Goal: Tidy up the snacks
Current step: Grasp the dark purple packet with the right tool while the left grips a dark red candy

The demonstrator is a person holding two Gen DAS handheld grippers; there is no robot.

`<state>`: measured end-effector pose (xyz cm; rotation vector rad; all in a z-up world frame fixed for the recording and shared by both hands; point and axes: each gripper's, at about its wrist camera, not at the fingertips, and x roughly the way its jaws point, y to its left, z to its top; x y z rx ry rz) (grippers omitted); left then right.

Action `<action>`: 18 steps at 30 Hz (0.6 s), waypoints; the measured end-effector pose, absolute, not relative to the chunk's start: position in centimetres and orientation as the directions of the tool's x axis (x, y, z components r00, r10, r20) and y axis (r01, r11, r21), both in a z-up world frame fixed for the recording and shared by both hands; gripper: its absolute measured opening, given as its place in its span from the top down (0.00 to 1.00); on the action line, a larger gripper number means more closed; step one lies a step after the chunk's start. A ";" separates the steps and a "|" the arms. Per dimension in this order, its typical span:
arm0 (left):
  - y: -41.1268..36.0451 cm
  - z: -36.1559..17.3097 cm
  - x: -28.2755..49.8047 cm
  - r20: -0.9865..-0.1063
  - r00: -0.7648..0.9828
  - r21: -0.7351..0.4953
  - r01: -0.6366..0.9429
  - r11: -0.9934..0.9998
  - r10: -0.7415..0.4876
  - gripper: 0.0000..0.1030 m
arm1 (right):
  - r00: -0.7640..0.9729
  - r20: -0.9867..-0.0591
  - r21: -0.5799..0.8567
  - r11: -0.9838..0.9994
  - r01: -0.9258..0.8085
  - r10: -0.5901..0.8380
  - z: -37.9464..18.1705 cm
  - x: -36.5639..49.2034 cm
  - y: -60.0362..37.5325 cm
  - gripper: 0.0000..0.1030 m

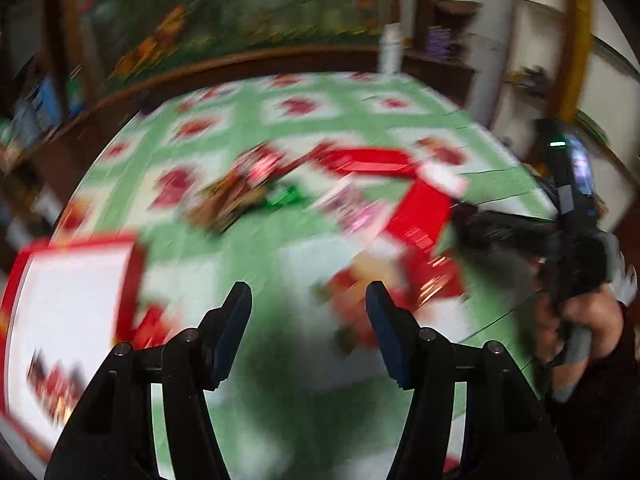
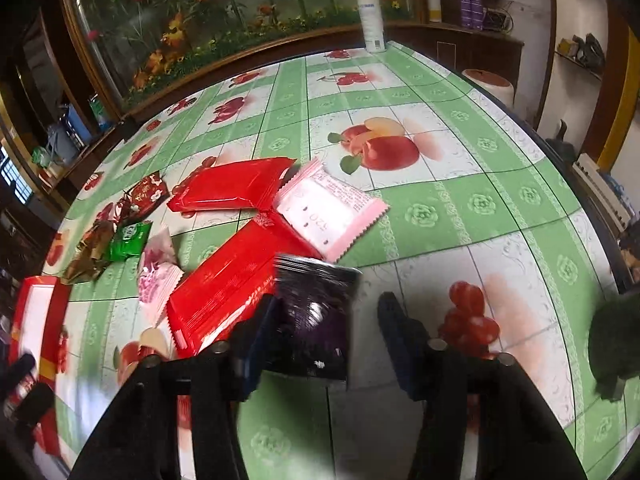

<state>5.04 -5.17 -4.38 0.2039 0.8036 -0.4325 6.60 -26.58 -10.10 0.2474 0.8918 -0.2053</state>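
Note:
In the right wrist view my right gripper (image 2: 328,300) stands open over a dark purple snack packet (image 2: 316,320). The packet lies against the left finger, with a gap to the right finger. Beside it lie two long red packets (image 2: 232,184) (image 2: 228,292), a pink and white packet (image 2: 328,208) and a small pink one (image 2: 158,276). Farther left are a green sachet (image 2: 130,240), brown wrappers (image 2: 88,252) and a small red packet (image 2: 148,192). The left wrist view is badly blurred; my left gripper (image 1: 308,300) is open and empty above the tablecloth, near a red box (image 1: 76,292) with a white inside.
The table carries a green fruit-print cloth (image 2: 480,200). A white spray bottle (image 2: 372,20) stands at its far edge. The red box (image 2: 36,308) sits at the left edge. A person's hand (image 1: 580,320) holds the right gripper at the right. Shelves and a floral picture stand behind.

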 end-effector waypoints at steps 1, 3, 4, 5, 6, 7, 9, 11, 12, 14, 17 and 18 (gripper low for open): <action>-6.3 -4.4 5.2 -0.718 0.601 0.005 0.508 0.862 -0.350 0.43 | 0.613 -0.783 0.082 0.959 0.272 -0.107 -10.2 6.9 -26.4 0.60; -7.5 -4.8 5.7 -0.713 0.566 -0.018 0.575 0.818 -0.413 0.33 | 0.621 -0.772 0.048 0.963 0.265 -0.133 -10.3 6.8 -26.2 0.65; -8.0 -5.2 6.0 -0.718 0.550 -0.029 0.589 0.808 -0.427 0.29 | 0.622 -0.771 0.046 0.964 0.263 -0.133 -10.2 6.8 -26.3 0.68; -8.5 -5.6 6.3 -0.727 0.531 -0.046 0.594 0.803 -0.435 0.29 | 0.625 -0.770 0.054 0.963 0.263 -0.127 -10.3 6.7 -26.6 0.69; -8.9 -5.9 6.6 -0.735 0.514 -0.063 0.599 0.799 -0.443 0.29 | 0.626 -0.770 0.068 0.961 0.267 -0.120 -10.2 6.8 -27.0 0.69; -9.4 -6.3 7.0 -0.747 0.484 -0.097 0.598 0.796 -0.455 0.29 | 0.628 -0.770 0.088 0.957 0.277 -0.111 -10.2 6.6 -27.6 0.70; -10.2 -6.9 7.4 -0.760 0.459 -0.130 0.587 0.799 -0.461 0.29 | 0.630 -0.770 0.110 0.950 0.292 -0.105 -10.2 6.4 -28.5 0.70; -11.2 -7.6 7.7 -0.770 0.439 -0.153 0.576 0.803 -0.462 0.29 | 0.634 -0.768 0.129 0.947 0.296 -0.094 -10.2 6.2 -29.2 0.70; -11.5 -7.8 7.7 -0.775 0.431 -0.160 0.573 0.803 -0.463 0.29 | 0.636 -0.767 0.139 0.946 0.293 -0.085 -10.1 6.0 -29.5 0.70; -12.4 -8.3 7.8 -0.786 0.424 -0.154 0.570 0.807 -0.450 0.29 | 0.638 -0.766 0.142 0.947 0.289 -0.079 -10.1 5.8 -29.7 0.70; -13.3 -8.9 7.5 -0.799 0.423 -0.133 0.570 0.811 -0.428 0.29 | 0.641 -0.764 0.145 0.949 0.281 -0.073 -10.0 5.6 -29.8 0.70; -13.6 -9.1 7.5 -0.803 0.424 -0.126 0.567 0.814 -0.419 0.29 | 0.641 -0.764 0.148 0.949 0.280 -0.070 -10.0 5.6 -29.9 0.70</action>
